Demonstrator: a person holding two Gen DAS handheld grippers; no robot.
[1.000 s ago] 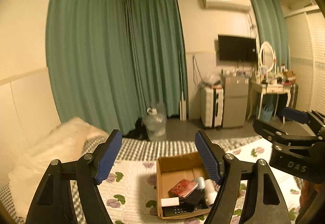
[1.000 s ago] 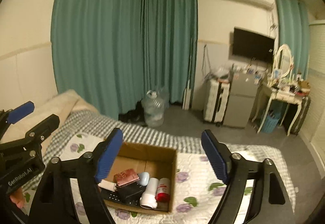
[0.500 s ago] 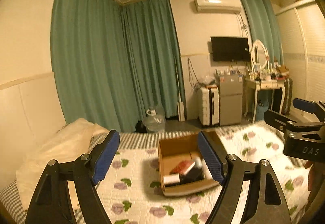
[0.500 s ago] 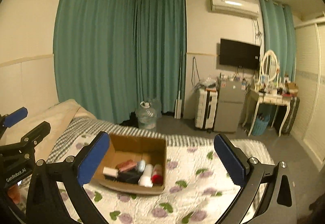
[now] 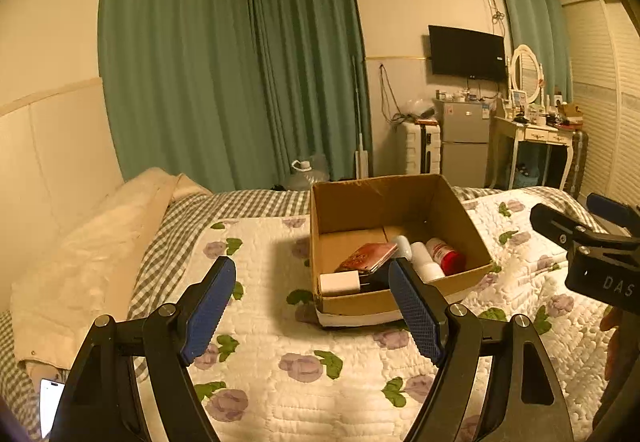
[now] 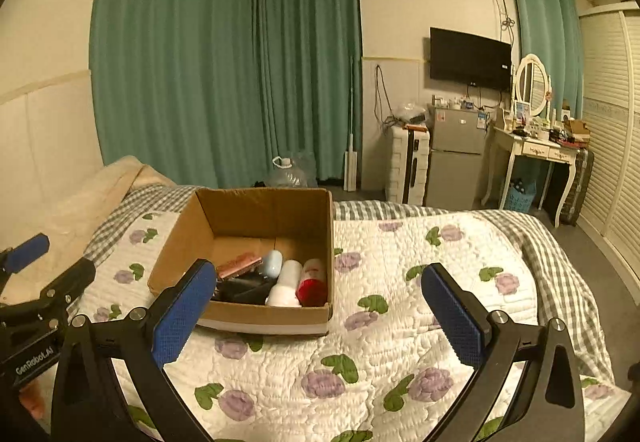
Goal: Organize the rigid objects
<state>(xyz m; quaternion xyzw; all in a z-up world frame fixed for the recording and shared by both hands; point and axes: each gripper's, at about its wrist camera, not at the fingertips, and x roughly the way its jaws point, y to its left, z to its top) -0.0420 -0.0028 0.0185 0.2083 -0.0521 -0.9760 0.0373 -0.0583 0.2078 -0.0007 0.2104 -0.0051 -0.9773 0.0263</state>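
Observation:
An open cardboard box [image 5: 460, 209] [image 6: 180, 238] sits on the flowered quilt. Inside lie a red wallet-like case [image 5: 366, 257] [image 6: 238, 265], a white block [image 5: 339, 282], a pale blue rounded item [image 6: 273, 262], a white bottle [image 5: 425, 262] [image 6: 286, 280], a red-capped bottle [image 5: 446, 254] [image 6: 313, 280] and dark items [image 6: 244, 290]. My left gripper [image 5: 310, 312] is open and empty, above the quilt just short of the box. My right gripper [image 6: 320, 312] is open and empty, short of the box's right corner.
The quilt [image 6: 400, 282] covers a bed with a checked sheet [image 5: 180, 209] and a cream pillow [image 5: 92, 254] at the left. A phone [image 5: 50, 402] lies at the lower left. Beyond the bed stand a water jug [image 6: 288, 171], fridge [image 6: 456, 157] and dressing table [image 6: 536, 153].
Both grippers have dropped and drawn back over the last second, so the box now sits higher and larger in both views. Both stay open and empty.

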